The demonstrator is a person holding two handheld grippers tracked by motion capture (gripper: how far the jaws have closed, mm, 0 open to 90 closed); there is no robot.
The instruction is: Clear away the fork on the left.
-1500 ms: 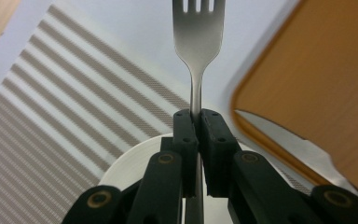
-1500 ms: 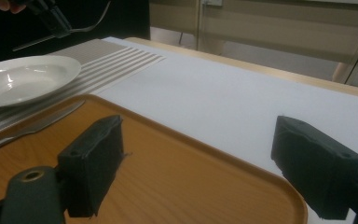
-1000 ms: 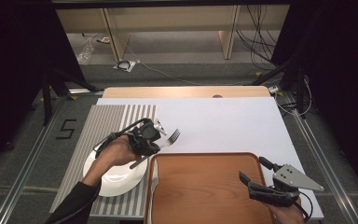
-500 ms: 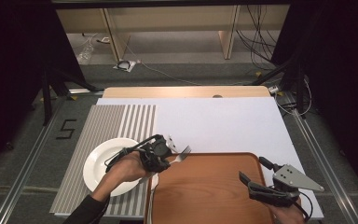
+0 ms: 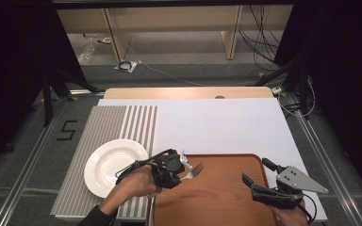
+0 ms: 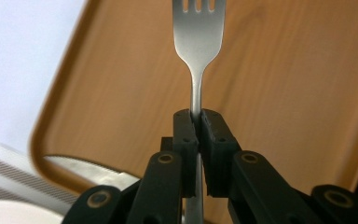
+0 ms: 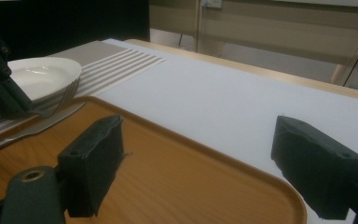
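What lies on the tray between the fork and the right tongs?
Nothing: in the high view, bare tray wood separates the fork, clamped in the left tongs, from the open right tongs.

Silver fork (image 6: pixel 197 42), black left gripper (image 6: pixel 196 122), brown wood-grain tray (image 5: pixel 217 197). White plate (image 5: pixel 111 162) on a grey-and-white striped mat (image 5: pixel 118 125). White sheet (image 5: pixel 217 125) over a tan tabletop (image 5: pixel 188 92); right gripper (image 5: pixel 259 176) black with a grey plate.

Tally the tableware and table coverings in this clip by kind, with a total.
Forks: 1, the fork clamped in the left gripper
Knives: 1, the knife at the tray's left edge
Plates: 1, the white plate
Trays: 1, the wooden tray
Placemats: 1, the striped placemat
Total: 5
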